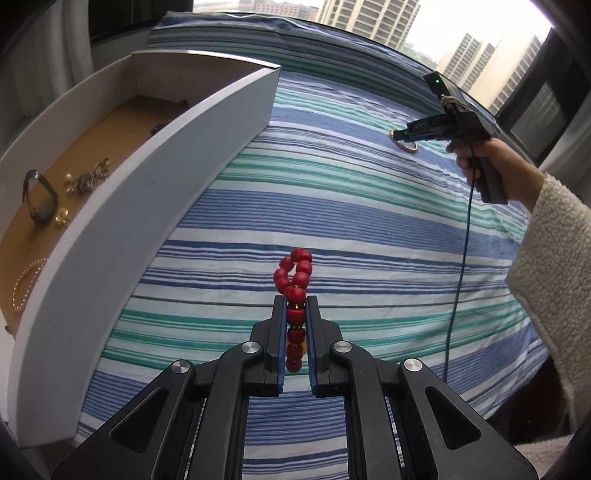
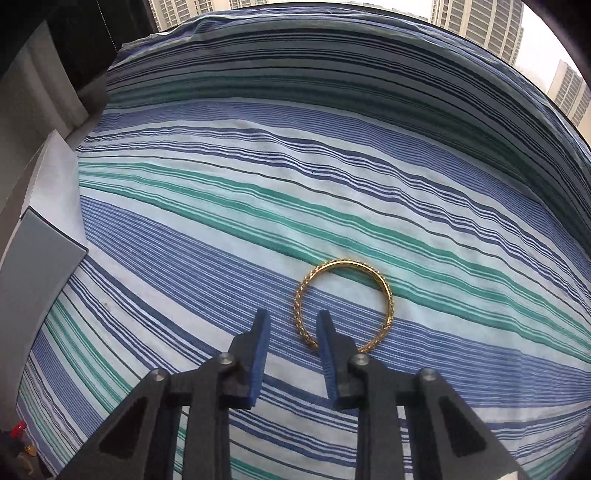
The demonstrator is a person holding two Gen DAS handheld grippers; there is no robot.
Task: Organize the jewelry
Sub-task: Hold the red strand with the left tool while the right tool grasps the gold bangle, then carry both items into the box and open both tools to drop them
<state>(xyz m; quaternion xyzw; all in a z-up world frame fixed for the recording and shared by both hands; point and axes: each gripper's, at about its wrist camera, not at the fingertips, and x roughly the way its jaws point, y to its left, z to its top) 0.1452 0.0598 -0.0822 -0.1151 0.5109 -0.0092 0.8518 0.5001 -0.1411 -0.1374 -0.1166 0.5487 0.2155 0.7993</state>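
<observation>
Striped cloth (image 1: 332, 206) in blue, green and white bands, spread flat and reaching to the window. Beyond the glass, tower blocks (image 1: 373, 16) under a pale sky. A dark curtain (image 2: 85, 48) hangs at the upper left; a dark window frame (image 1: 554, 92) runs along the right.

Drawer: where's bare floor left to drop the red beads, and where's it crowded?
In the drawer, the brown floor is bare in the middle, between the gold charms and the dark piece further back. The near end is crowded: watch, charms, pearl strand. The left gripper holds the red beads over the striped sheet.
</observation>
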